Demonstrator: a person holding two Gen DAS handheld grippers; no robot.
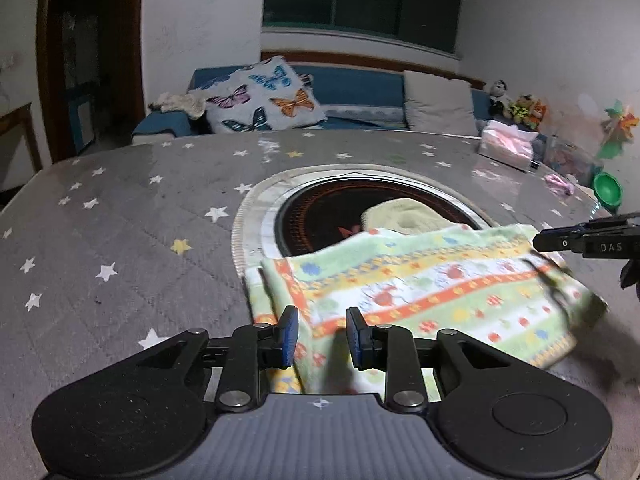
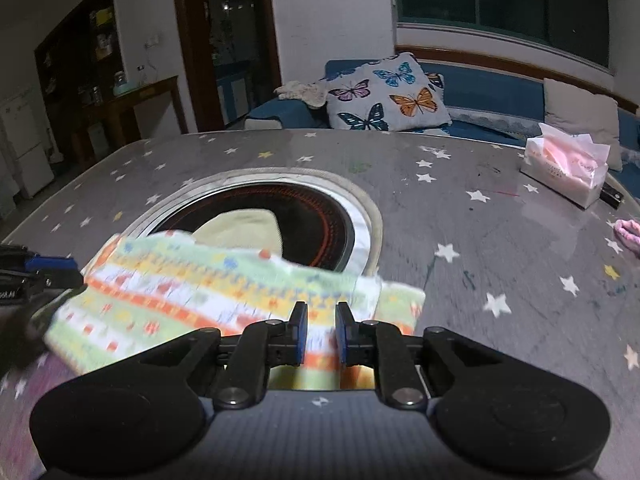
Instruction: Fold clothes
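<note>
A small towel [image 1: 420, 280] [image 2: 200, 288] with green, orange and yellow patterned stripes lies over the near rim of a round black inset [image 1: 320, 216] [image 2: 312, 220] in the table. It is blurred, and its side edges hang a little above the cloth with shadow beneath. My left gripper [image 1: 322, 334] is open by a narrow gap over the towel's near left part. My right gripper [image 2: 322, 328] is open by a narrower gap over its near right part. Towel shows between both pairs of fingers. A pale yellow cloth [image 1: 408, 216] [image 2: 244, 228] lies in the inset behind.
The table wears a grey star-print cover [image 1: 120, 220] [image 2: 500, 240]. A tissue pack [image 1: 506, 146] [image 2: 564, 172], a pink item [image 1: 558, 184] [image 2: 628, 232] and a green bowl [image 1: 608, 190] sit at the far right. A blue sofa with a butterfly cushion [image 1: 264, 100] [image 2: 388, 92] stands behind.
</note>
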